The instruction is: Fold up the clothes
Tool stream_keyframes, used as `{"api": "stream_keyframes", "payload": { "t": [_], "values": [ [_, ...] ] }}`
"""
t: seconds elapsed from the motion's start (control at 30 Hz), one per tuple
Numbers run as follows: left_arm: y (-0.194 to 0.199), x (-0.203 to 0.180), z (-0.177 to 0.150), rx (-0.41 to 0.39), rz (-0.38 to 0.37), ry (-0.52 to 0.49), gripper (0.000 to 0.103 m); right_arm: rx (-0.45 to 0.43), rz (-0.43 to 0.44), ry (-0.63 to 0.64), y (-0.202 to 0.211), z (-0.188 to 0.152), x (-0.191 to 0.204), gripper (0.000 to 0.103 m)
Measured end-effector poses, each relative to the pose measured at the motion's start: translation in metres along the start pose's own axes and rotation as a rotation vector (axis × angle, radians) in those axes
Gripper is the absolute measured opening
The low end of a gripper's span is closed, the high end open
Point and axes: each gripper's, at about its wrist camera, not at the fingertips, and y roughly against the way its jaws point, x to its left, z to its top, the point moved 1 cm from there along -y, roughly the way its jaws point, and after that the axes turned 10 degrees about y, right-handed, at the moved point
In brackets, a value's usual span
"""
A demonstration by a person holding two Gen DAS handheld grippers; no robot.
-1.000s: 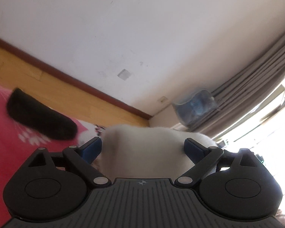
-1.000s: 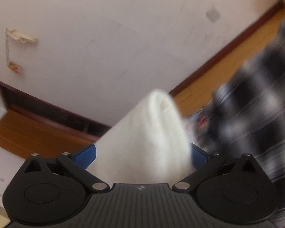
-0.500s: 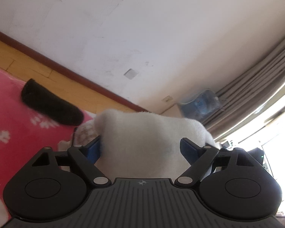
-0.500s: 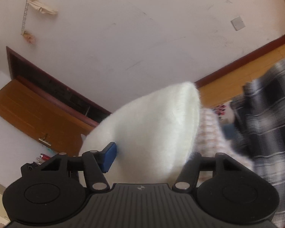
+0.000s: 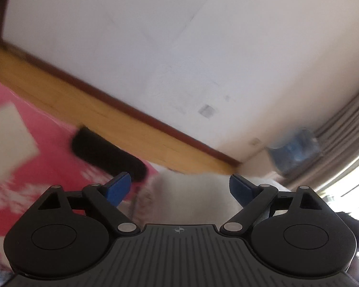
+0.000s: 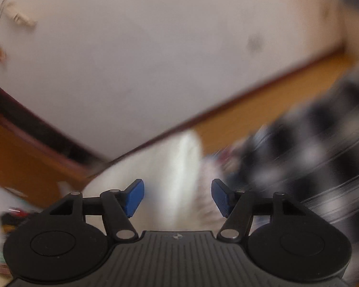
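Observation:
A fluffy white garment [image 5: 191, 198] bulges up between the blue pads of my left gripper [image 5: 179, 187]. The jaws are opening, and a gap shows between the left pad and the fabric. In the right wrist view the same white garment [image 6: 170, 179] lies blurred between and beyond the pads of my right gripper [image 6: 178, 196]. Those jaws are opening too, and both pad faces show bare. A checked pale cloth [image 6: 208, 205] peeks out beside the white one.
A black rolled item [image 5: 107, 155] and a white sheet [image 5: 7, 141] lie on a pink blanket [image 5: 47, 148]. A blue water bottle [image 5: 294, 150] and grey curtain [image 5: 342, 124] stand at the right. A black-and-white plaid cloth [image 6: 311, 155] fills the right; a wooden door [image 6: 24, 162] stands at the left.
The white garment has sunk lower between both pairs of pads and no longer covers them. The right jaws stand narrower than a second ago. Both views have swung and blurred.

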Motion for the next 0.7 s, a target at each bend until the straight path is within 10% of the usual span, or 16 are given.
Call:
{"api": "stream_keyframes", "payload": {
  "t": [0.17,0.27,0.47,0.7],
  "values": [
    [-0.007,-0.073,-0.029,-0.041,-0.035,-0.406,0.083,-0.106,0.072,0.458,0.016,0.006,0.096,0.054],
    [-0.059,-0.075,-0.042,0.028,0.074,-0.425,0.081,0.007,0.009,0.661,-0.041,-0.019,0.124,0.046],
    [-0.087,-0.046,-0.031,0.072,0.070,-0.320,0.085,0.071,0.058,0.397,-0.093,-0.024,0.073,0.046],
    [-0.022,-0.058,-0.034,0.040,0.000,-0.424,0.086,-0.032,0.059,0.399,0.000,-0.017,0.055,0.047]
  ]
}}
